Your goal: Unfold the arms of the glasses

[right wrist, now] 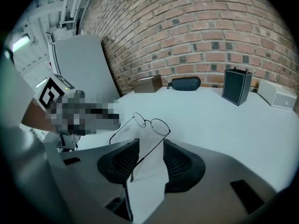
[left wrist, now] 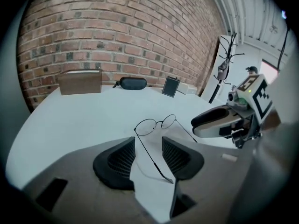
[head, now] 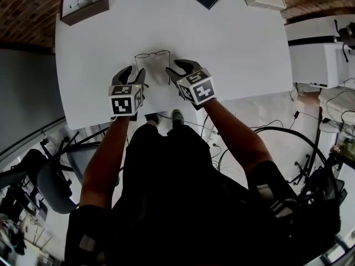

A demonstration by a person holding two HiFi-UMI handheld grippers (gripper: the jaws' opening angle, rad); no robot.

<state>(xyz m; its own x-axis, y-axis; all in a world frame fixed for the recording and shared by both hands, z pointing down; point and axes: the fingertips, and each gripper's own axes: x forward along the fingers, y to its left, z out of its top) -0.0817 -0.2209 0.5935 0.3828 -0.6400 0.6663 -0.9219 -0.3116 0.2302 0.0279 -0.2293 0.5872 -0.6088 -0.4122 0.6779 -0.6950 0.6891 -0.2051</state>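
Head view: glasses (head: pixel 152 55) lie on the white desk (head: pixel 233 37), lenses away from the person, both temples swung out and running back toward the body. Left tongs (head: pixel 133 73) and right tongs (head: pixel 178 70) sit side by side just short of the lenses, one at each temple, equally near.

Left gripper view: jaws released and spread. The left temple (left wrist: pixel 150 157) runs lengthwise down the gap between the pads, its tip close by the right-hand pad; no pad presses on it. The lenses stand just beyond the pad tips.

Right gripper view: jaws likewise released. The right temple (right wrist: pixel 148 148) crosses the gap on a slant, from the hinge near one pad's tip to the other pad's root. Contact is uncertain, but there is no squeeze.

Judgement: the temples look fully out, so each pair of tongs need only draw back along its temple's long axis.
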